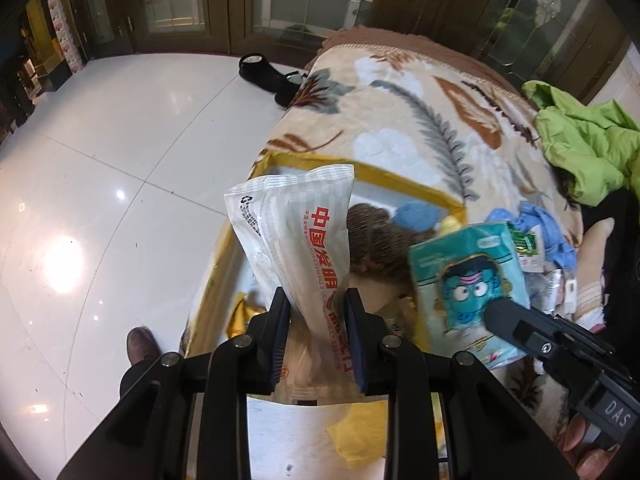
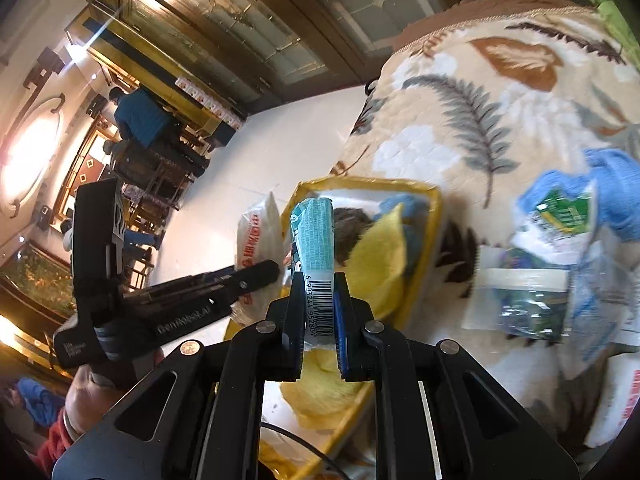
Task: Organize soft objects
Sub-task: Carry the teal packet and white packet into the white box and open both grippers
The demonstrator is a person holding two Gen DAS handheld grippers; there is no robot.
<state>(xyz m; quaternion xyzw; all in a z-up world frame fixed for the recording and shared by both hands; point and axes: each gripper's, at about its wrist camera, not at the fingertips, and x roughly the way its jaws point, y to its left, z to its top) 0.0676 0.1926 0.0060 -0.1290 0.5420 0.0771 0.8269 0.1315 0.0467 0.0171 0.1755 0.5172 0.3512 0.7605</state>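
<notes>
My left gripper (image 1: pixel 318 304) is shut on a white soft pack with red Chinese lettering (image 1: pixel 296 232), held upright over a yellow-rimmed box (image 1: pixel 400 179) on the bed. My right gripper (image 2: pixel 319 292) is shut on a teal tissue pack with a cartoon face (image 2: pixel 316 240), which also shows in the left wrist view (image 1: pixel 464 276), over the same box. Inside the box lie a brown furry item (image 1: pixel 372 236), a blue cloth (image 1: pixel 416 214) and a yellow cloth (image 2: pixel 380 264). The left gripper (image 2: pixel 272 268) with its white pack (image 2: pixel 258 240) shows at the left of the right wrist view.
The box sits at the edge of a floral leaf-patterned blanket (image 1: pixel 400 120). More soft packs and blue cloth (image 2: pixel 560 240) are piled to the right. A green jacket (image 1: pixel 580 140) lies further right. White tile floor (image 1: pixel 100 160) is to the left, with a black shoe (image 1: pixel 272 76).
</notes>
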